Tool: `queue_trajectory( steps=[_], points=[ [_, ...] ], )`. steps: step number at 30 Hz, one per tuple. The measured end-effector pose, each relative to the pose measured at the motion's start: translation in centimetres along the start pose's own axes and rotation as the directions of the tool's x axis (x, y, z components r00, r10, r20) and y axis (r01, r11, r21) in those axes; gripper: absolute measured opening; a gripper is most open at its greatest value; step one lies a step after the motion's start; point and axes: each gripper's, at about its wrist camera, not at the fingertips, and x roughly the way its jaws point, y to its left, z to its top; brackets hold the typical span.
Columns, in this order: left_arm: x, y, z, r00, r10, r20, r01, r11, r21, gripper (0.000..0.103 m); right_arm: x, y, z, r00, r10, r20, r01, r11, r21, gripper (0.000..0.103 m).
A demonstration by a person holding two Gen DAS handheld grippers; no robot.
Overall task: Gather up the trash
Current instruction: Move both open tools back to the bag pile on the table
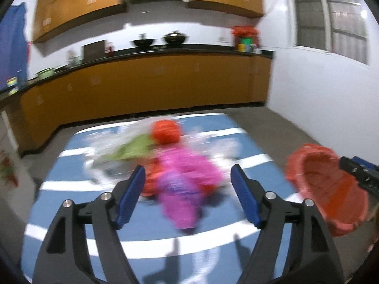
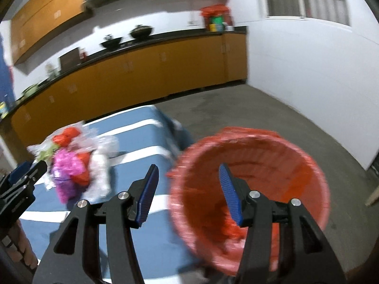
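A pile of trash lies on a blue table with white stripes [image 1: 78,184]: a pink wrapper [image 1: 184,184], an orange bag [image 1: 165,133], a green piece [image 1: 132,149] and clear plastic [image 1: 104,156]. My left gripper [image 1: 188,182] is open, its jaws on either side of the pink wrapper, just short of it. The pile also shows in the right wrist view [image 2: 71,168]. My right gripper [image 2: 189,184] is open over the near rim of a bin lined with a red bag [image 2: 260,179], which stands beside the table's right edge. The bin shows in the left wrist view [image 1: 329,189].
Wooden cabinets under a black counter [image 1: 151,80] run along the back wall, with pots and a red-topped container on top. Grey floor [image 2: 272,113] lies to the right of the table up to a white wall. The views are blurred by motion.
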Motion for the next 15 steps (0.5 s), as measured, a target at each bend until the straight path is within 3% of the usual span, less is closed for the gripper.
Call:
queue_trajectory(
  steps=[8,15],
  points=[
    [0.1,7.0,-1.3,0.995,0.099,-0.027,-0.101,0.990,-0.101,0.076,5.0,6.7,0.4,0.986,0.150,-0.070,-0.153,0.987,-0.043,0.054],
    [0.5,9.5,-1.8,0.995,0.091,-0.052,-0.098,0.983,-0.154,0.076,9.6,10.1,0.2,0.973,0.169,-0.159,-0.184,0.979,-0.084,0.054]
  ],
)
